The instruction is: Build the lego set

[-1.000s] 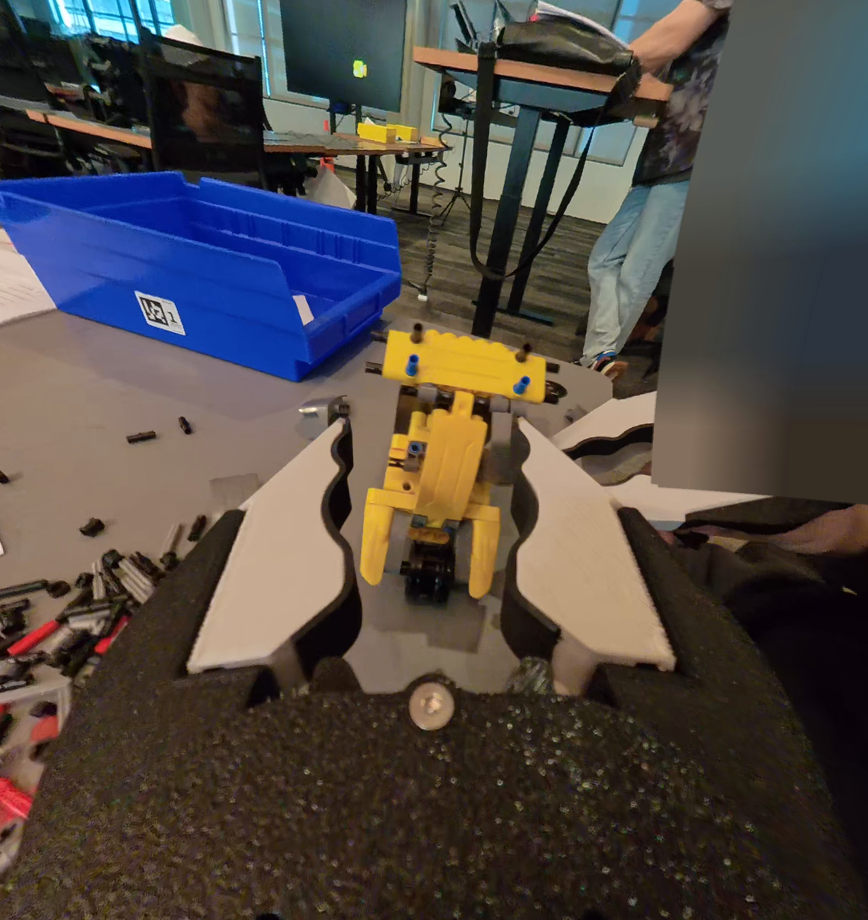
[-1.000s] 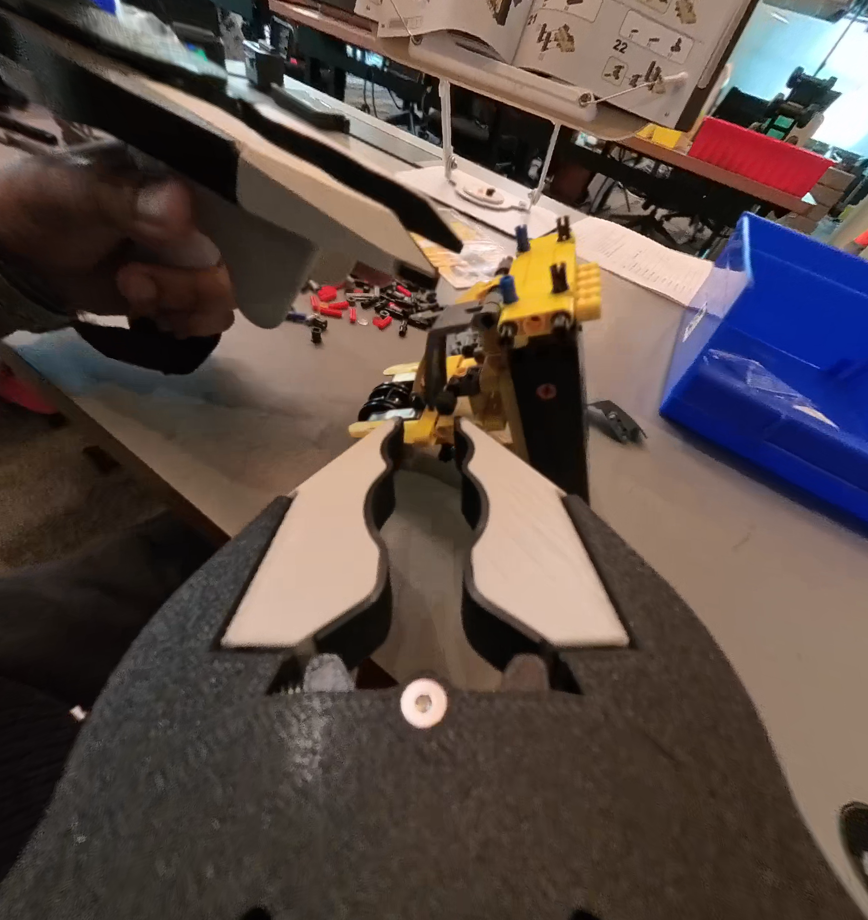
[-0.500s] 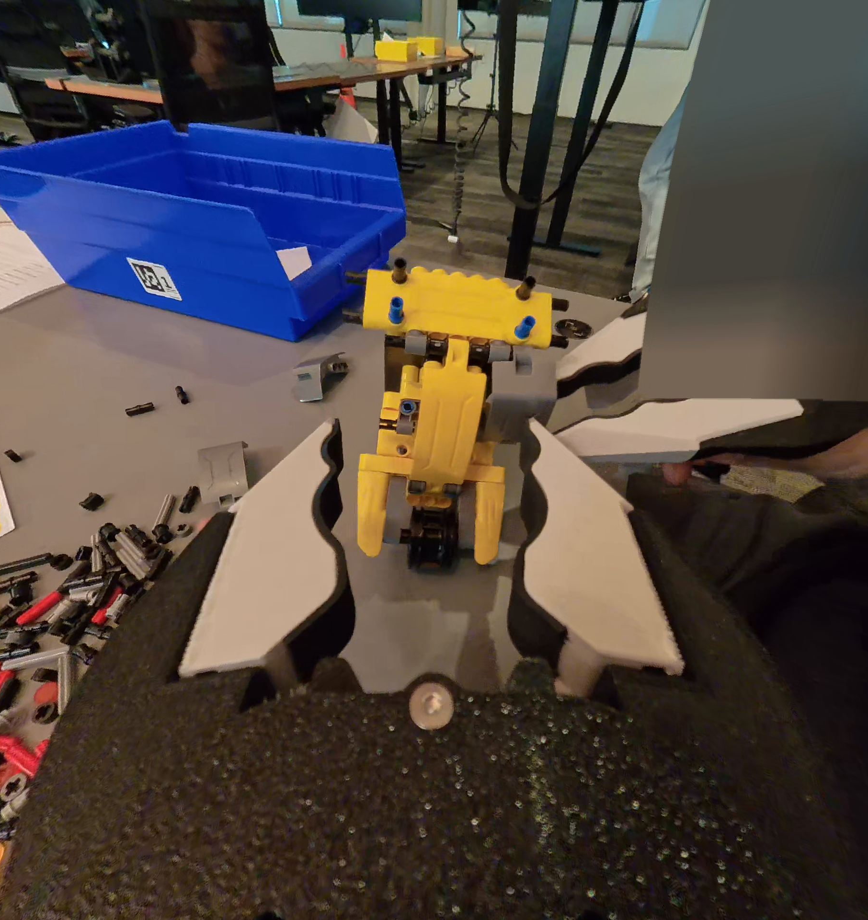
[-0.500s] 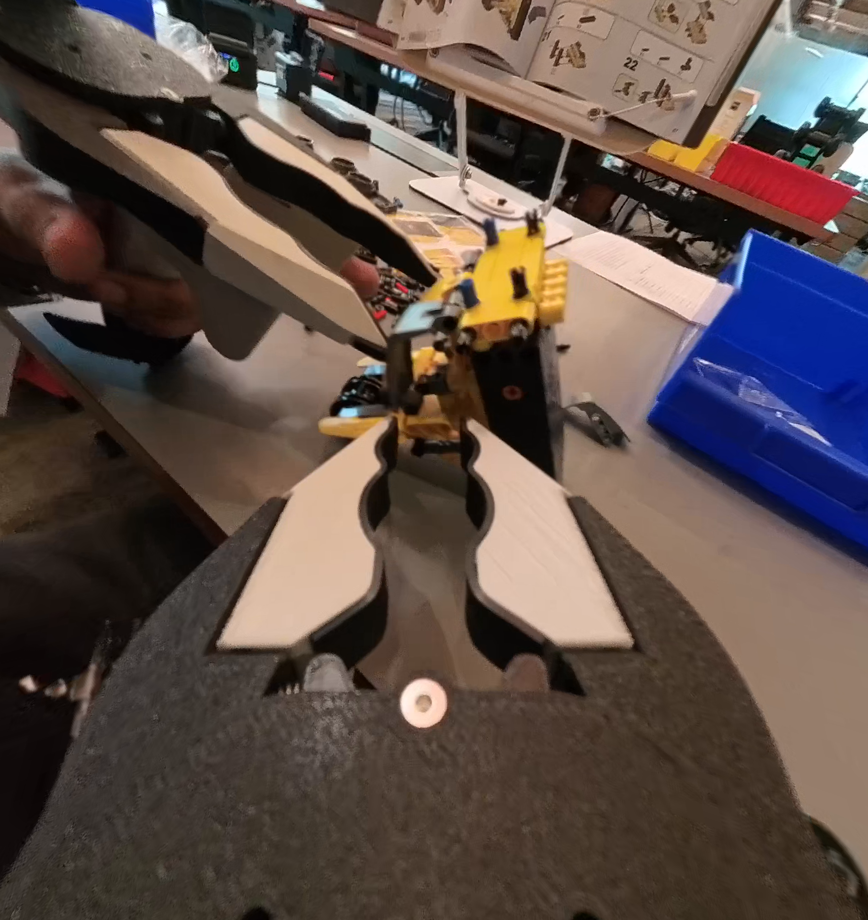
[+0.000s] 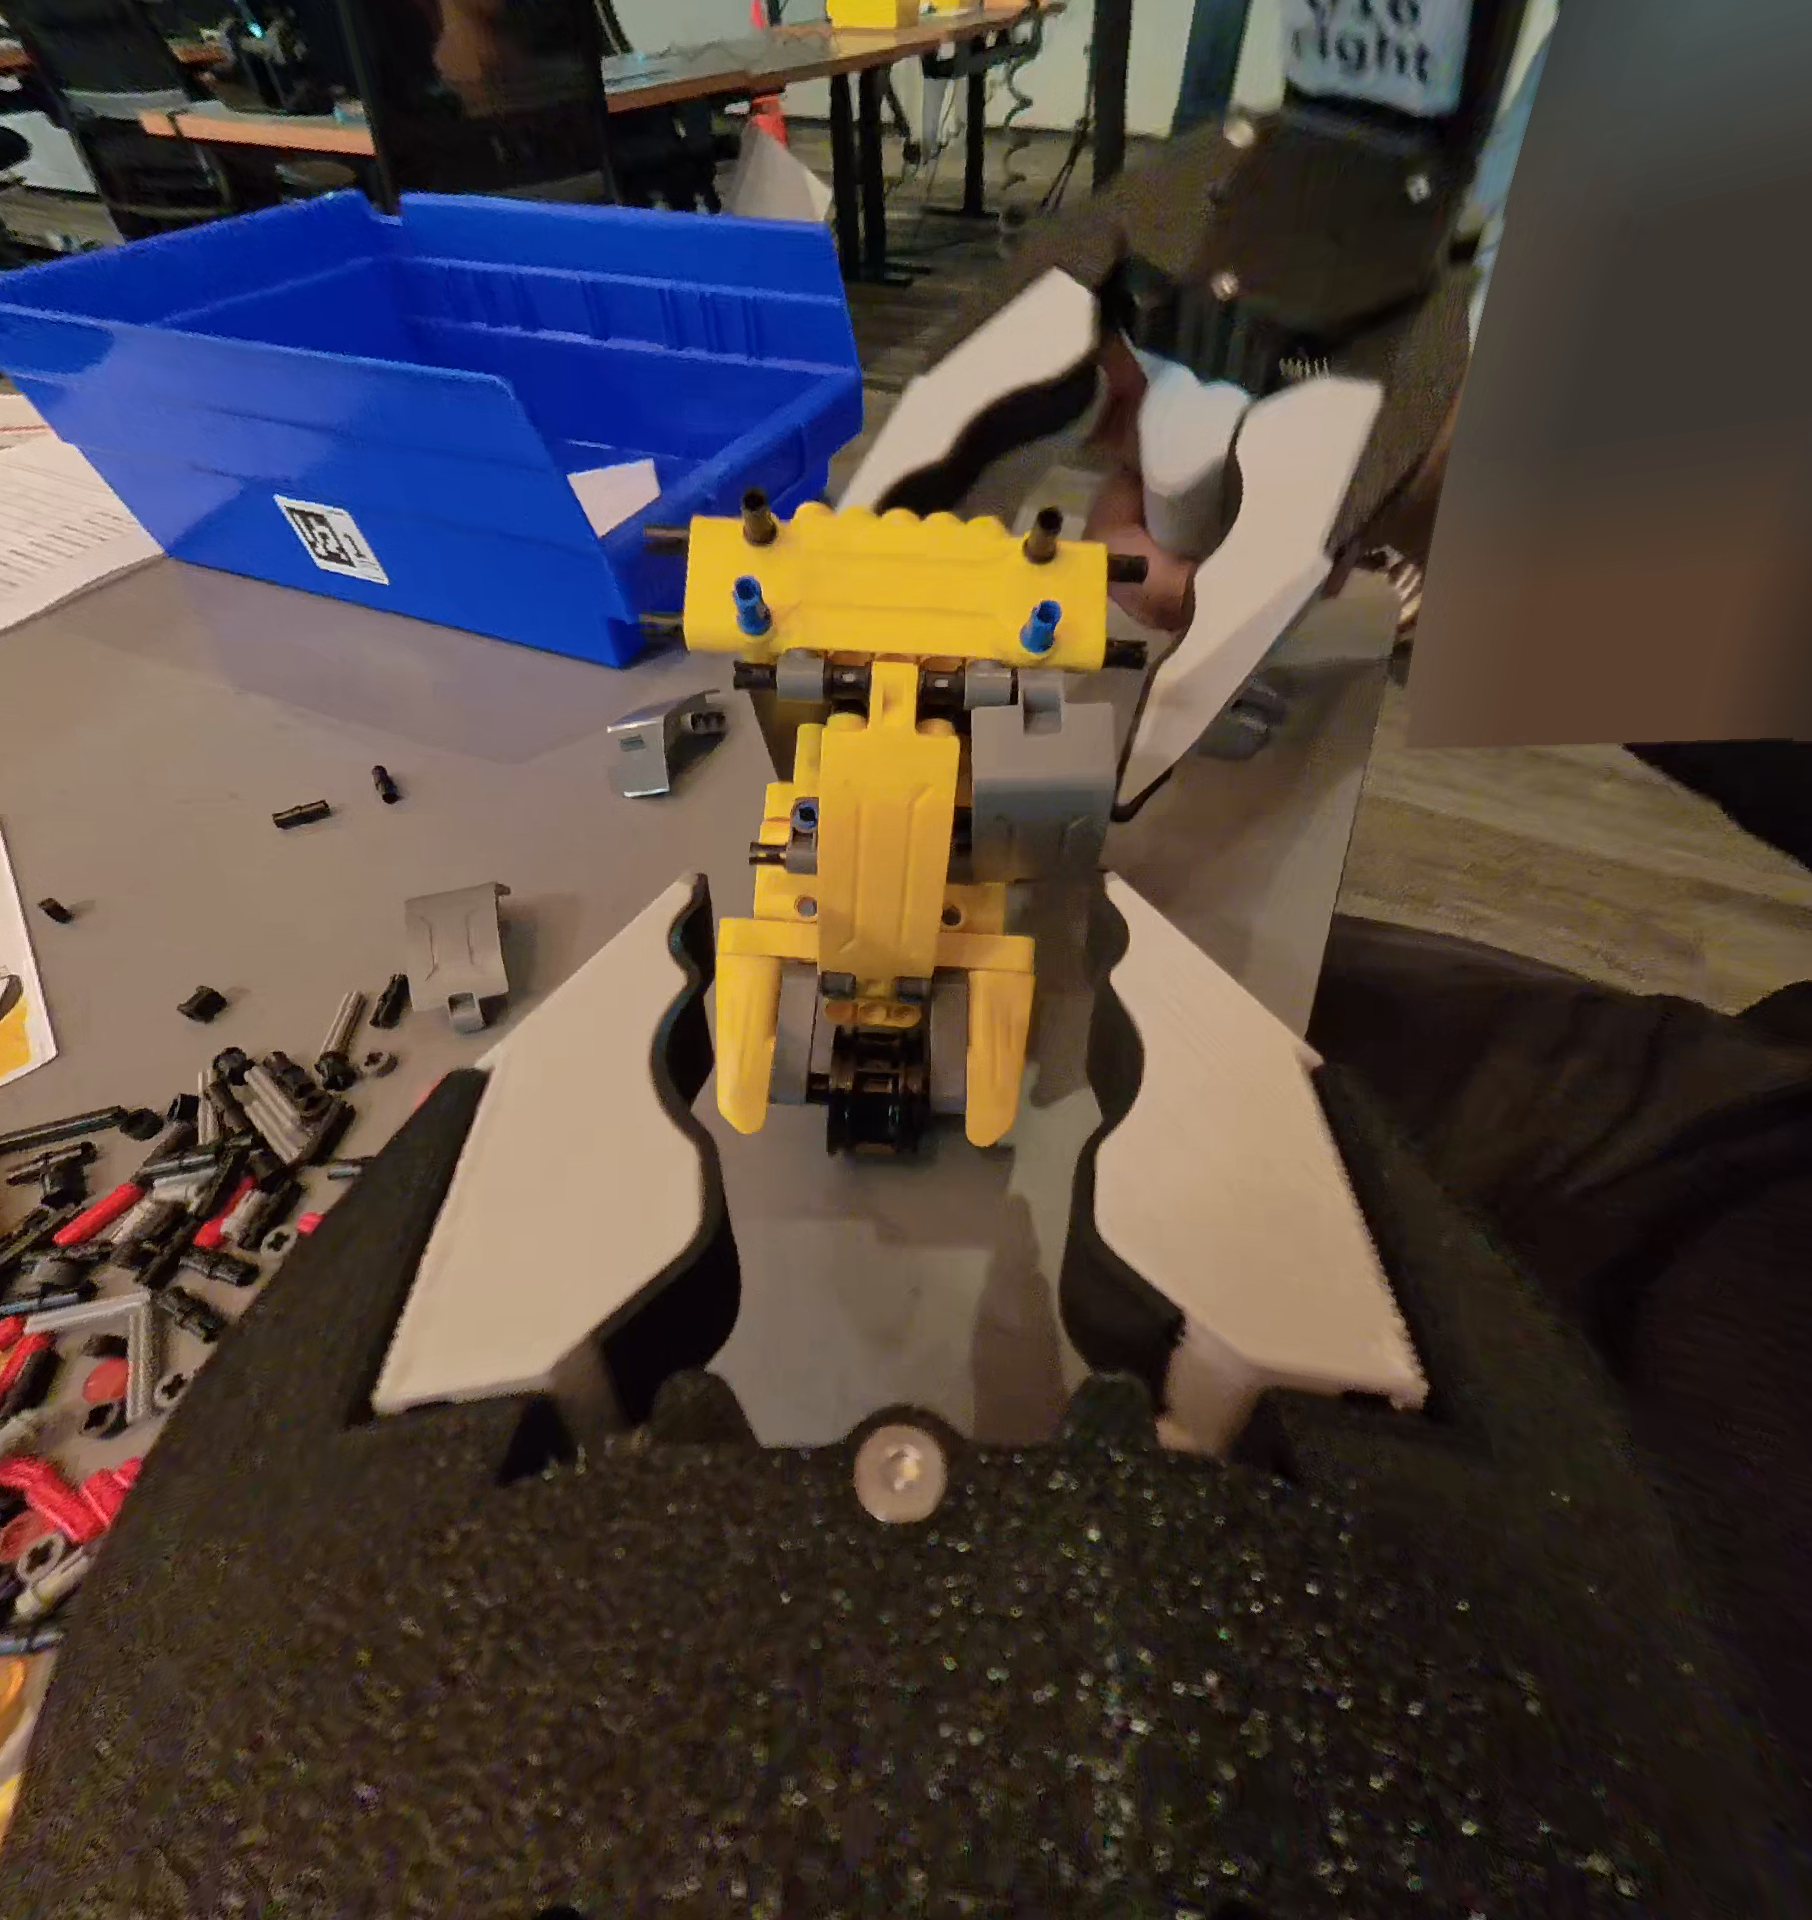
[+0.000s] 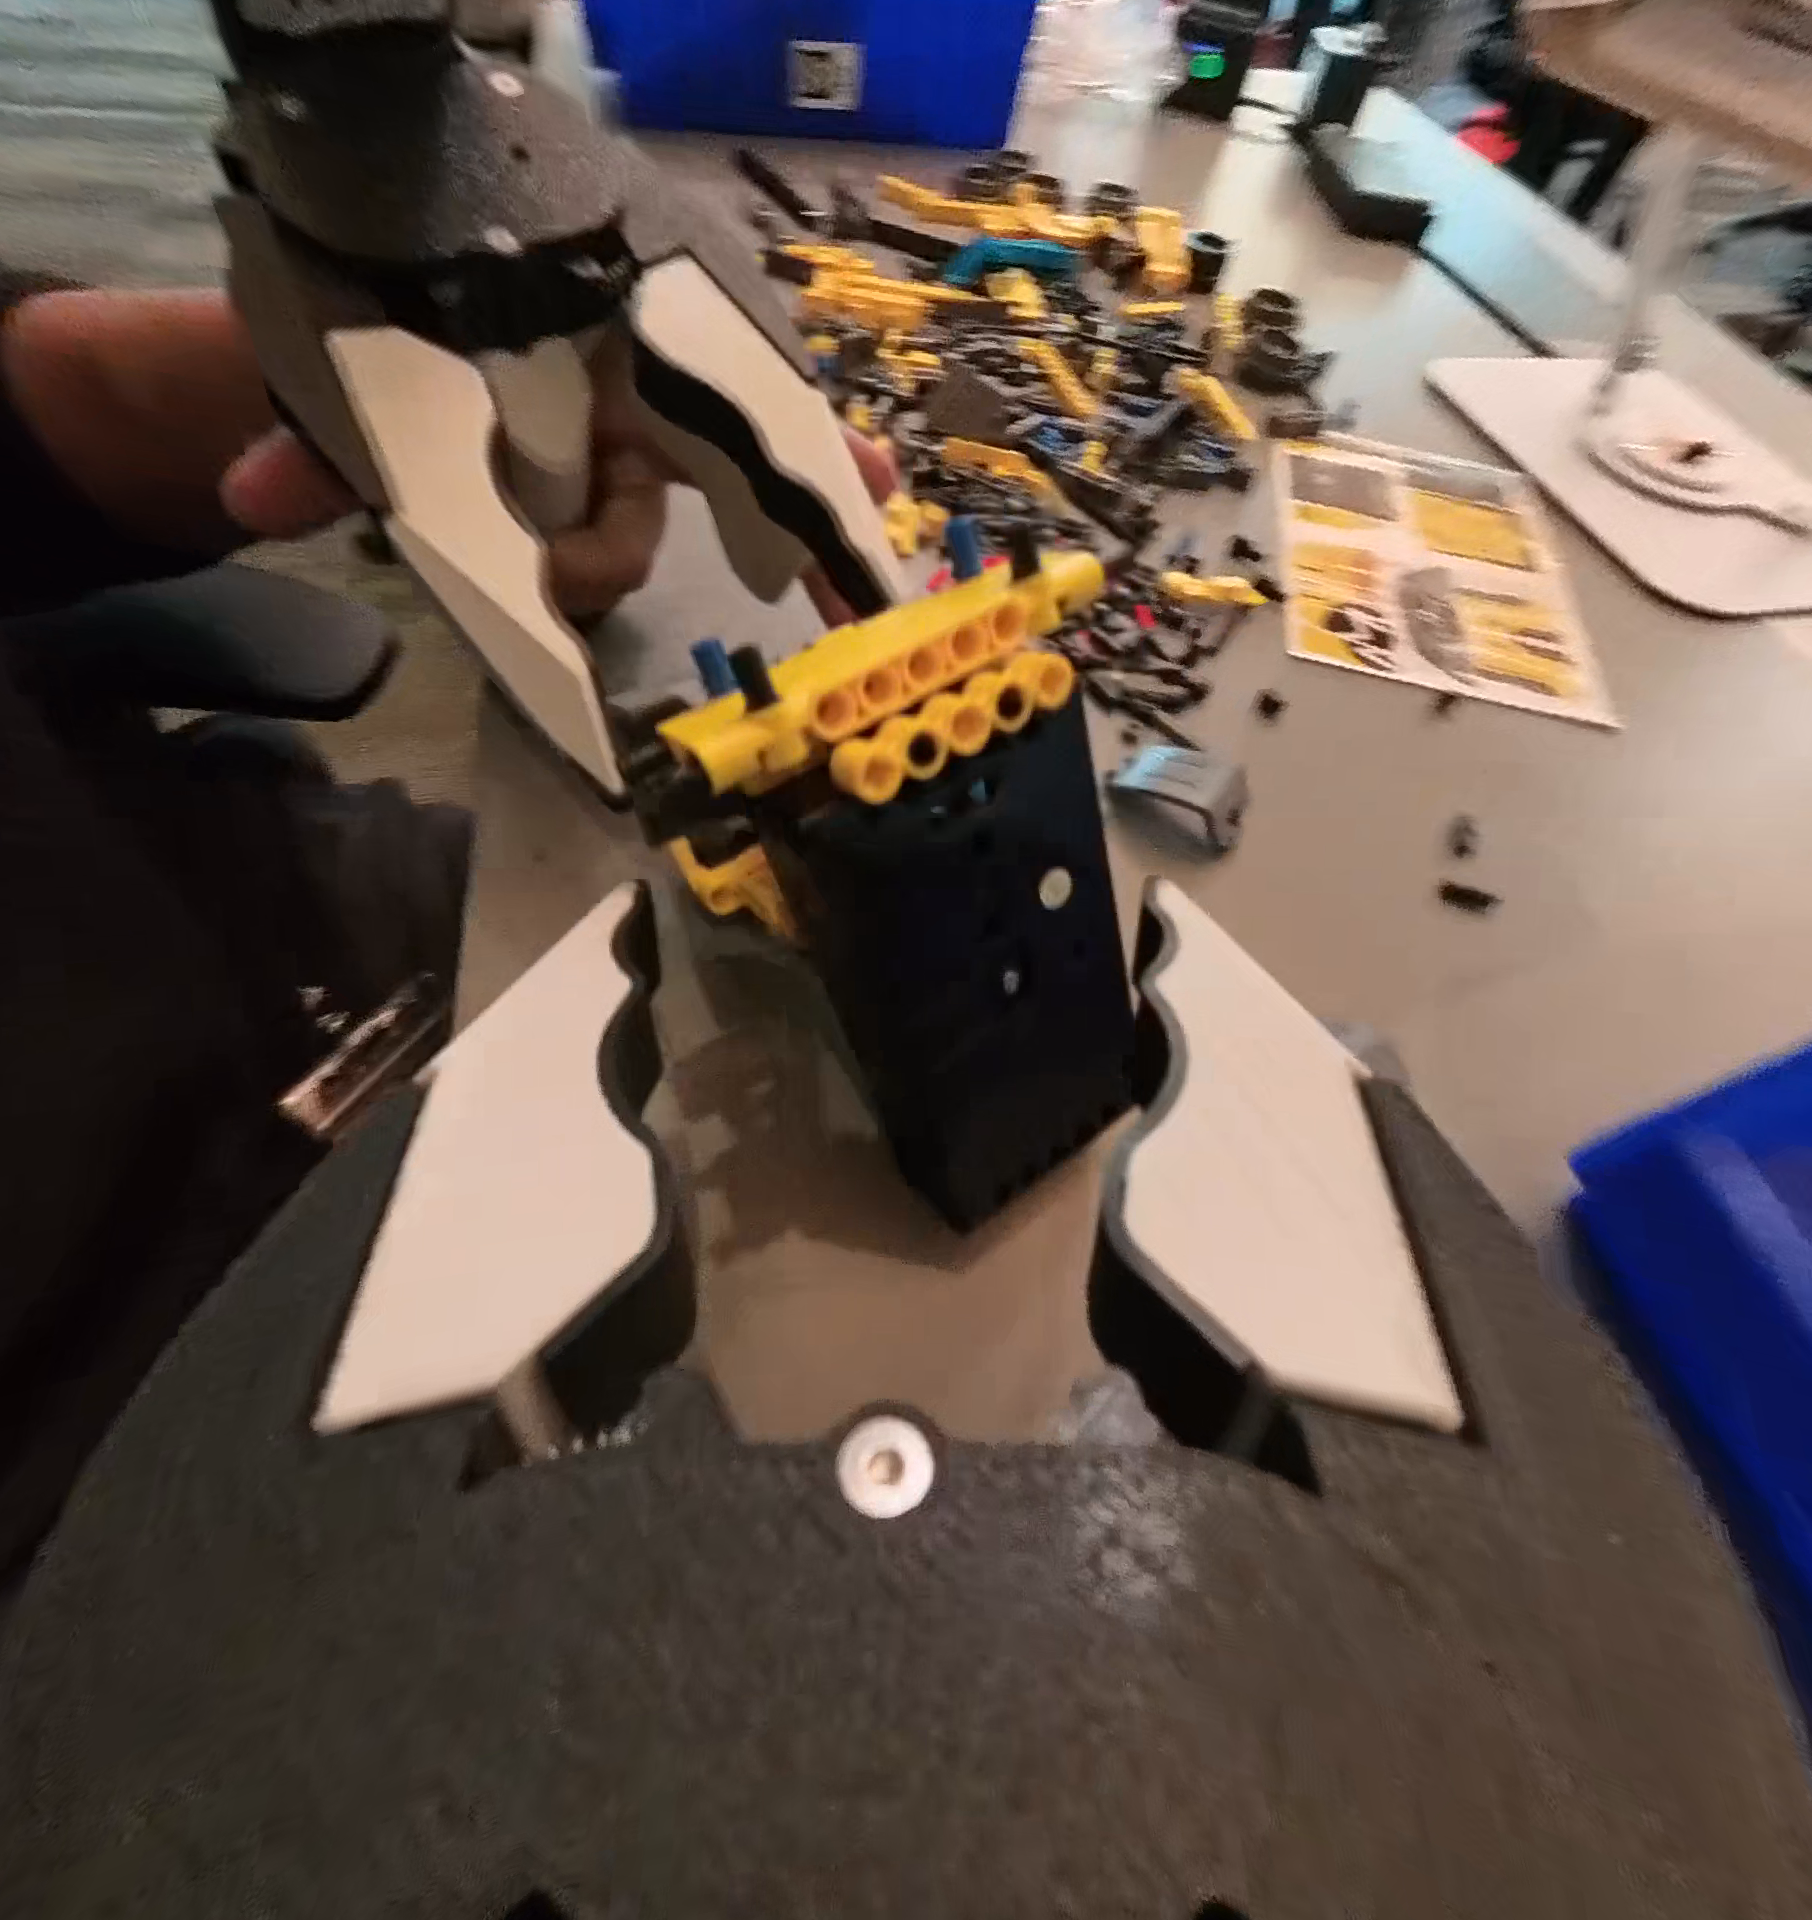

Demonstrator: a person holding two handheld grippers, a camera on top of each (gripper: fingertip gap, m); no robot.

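A yellow and black brick-built model stands upright on the grey table. My left gripper is open, and the model's lower front stands between its fingertips without touching them. My right gripper is open on the model's other side. Its fingers straddle the model's black block, which carries a yellow holed beam on top. Each gripper shows in the other's view, open and behind the model: the right gripper and the left gripper, the latter held by a hand.
A blue bin stands at the back left. It also shows at the right edge of the right wrist view. Loose red, black and yellow parts litter the table. Two grey panel pieces, a leaflet and a white stand base lie nearby.
My right gripper has opened wide and swung round from the model's side to its back. My left gripper has stayed open and closed in on the model's front.
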